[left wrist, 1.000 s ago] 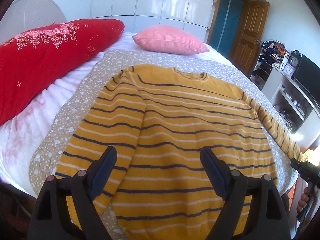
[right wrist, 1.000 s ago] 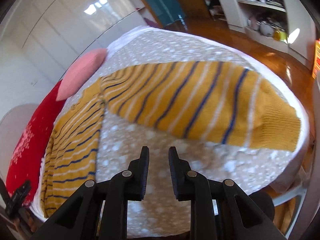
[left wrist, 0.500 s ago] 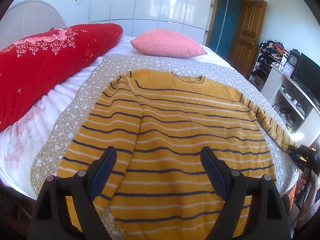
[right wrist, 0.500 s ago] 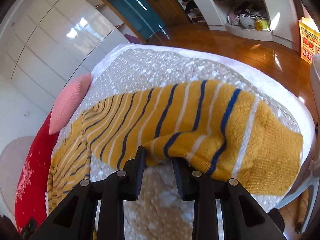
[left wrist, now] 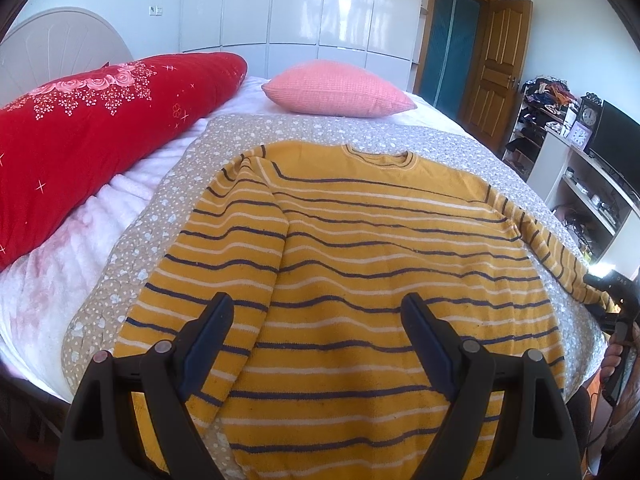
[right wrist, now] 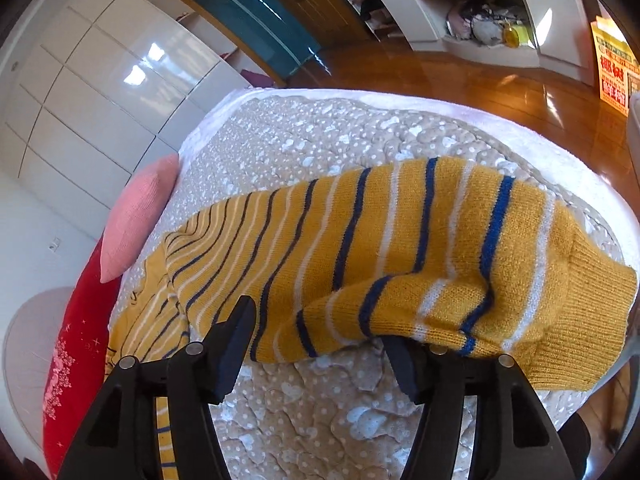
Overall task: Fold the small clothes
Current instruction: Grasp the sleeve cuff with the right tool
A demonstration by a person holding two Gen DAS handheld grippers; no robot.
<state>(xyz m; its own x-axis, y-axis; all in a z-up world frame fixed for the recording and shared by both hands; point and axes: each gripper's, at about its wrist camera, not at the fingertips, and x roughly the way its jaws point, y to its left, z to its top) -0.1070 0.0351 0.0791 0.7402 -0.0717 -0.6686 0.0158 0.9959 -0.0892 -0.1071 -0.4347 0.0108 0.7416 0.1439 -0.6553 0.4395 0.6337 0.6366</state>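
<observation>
1. Left wrist view: a bed's spotted beige quilt (left wrist: 188, 168) carries a yellow striped sweater (left wrist: 384, 264) laid flat, with a red pillow (left wrist: 92, 128) and a pink cushion (left wrist: 340, 88) beyond it.
2. White wardrobe doors (left wrist: 304, 4) line the far wall; shelves (left wrist: 592, 196) at the right hold small, indistinct items.
3. Left gripper (left wrist: 316, 332) hangs wide above the hem, empty.
4. Right gripper (right wrist: 316, 344) is opening; the sleeve (right wrist: 400, 256) drapes over one finger, seemingly unpinched.

A home bedroom: bed (left wrist: 120, 216) with pillows (left wrist: 338, 88), white wardrobe (left wrist: 300, 8), wooden door (left wrist: 498, 68), cluttered shelves (left wrist: 592, 196).
</observation>
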